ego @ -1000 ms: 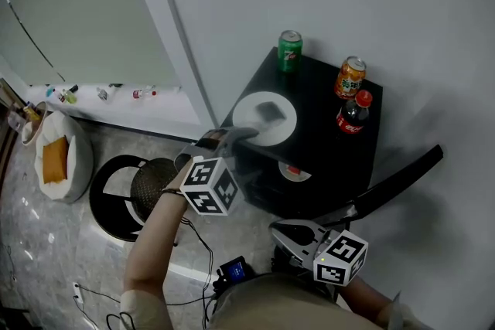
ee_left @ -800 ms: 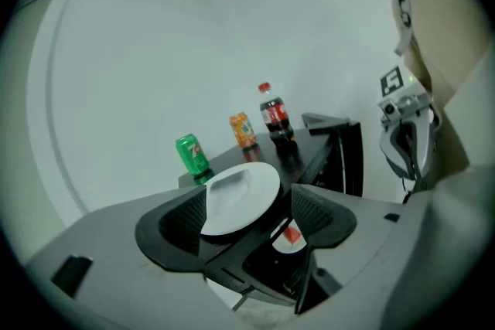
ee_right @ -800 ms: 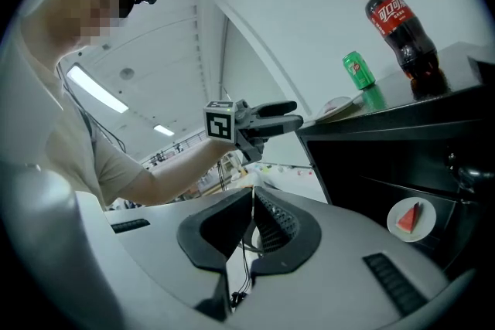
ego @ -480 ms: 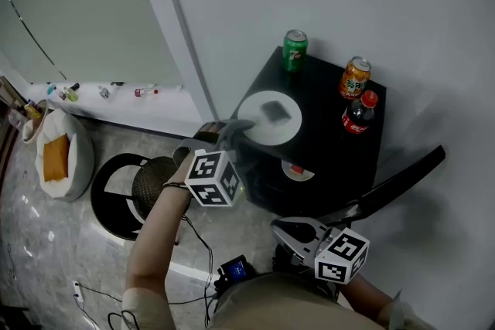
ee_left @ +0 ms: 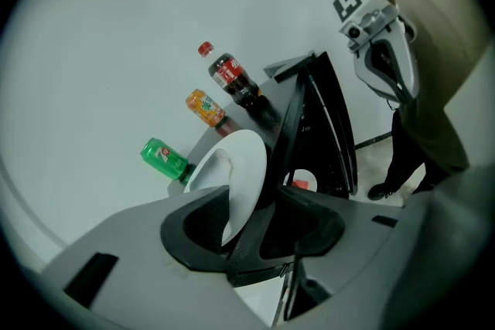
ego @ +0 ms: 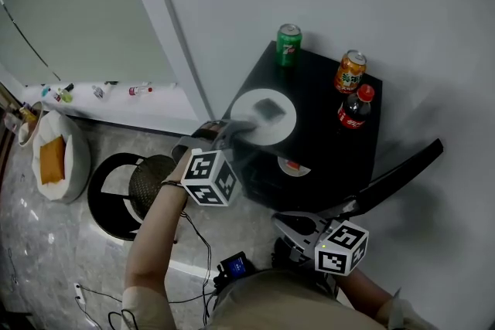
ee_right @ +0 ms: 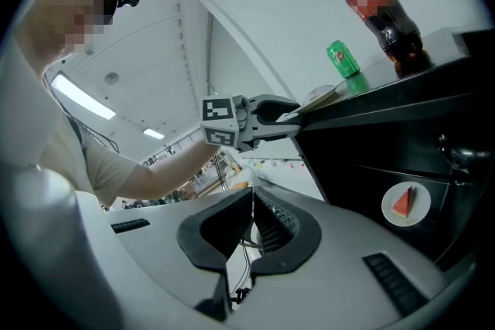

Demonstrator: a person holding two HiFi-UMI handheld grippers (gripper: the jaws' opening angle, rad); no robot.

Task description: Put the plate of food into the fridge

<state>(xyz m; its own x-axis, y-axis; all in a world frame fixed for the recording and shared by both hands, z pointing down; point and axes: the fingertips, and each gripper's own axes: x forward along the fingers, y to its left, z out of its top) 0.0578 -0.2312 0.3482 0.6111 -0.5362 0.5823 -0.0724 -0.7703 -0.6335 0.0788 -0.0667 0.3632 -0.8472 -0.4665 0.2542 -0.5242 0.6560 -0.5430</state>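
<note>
the jaws of the left gripper (ee_left: 251, 201), just closing, clamp the plate (ee_left: 241, 158) rim between them: hold firm, lift level.

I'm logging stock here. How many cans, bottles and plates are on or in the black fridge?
Cans: 2 (green can, orange can)
Bottles: 1 (cola bottle)
Plates: 2 (plate on top, plate inside)
Total: 5
</note>
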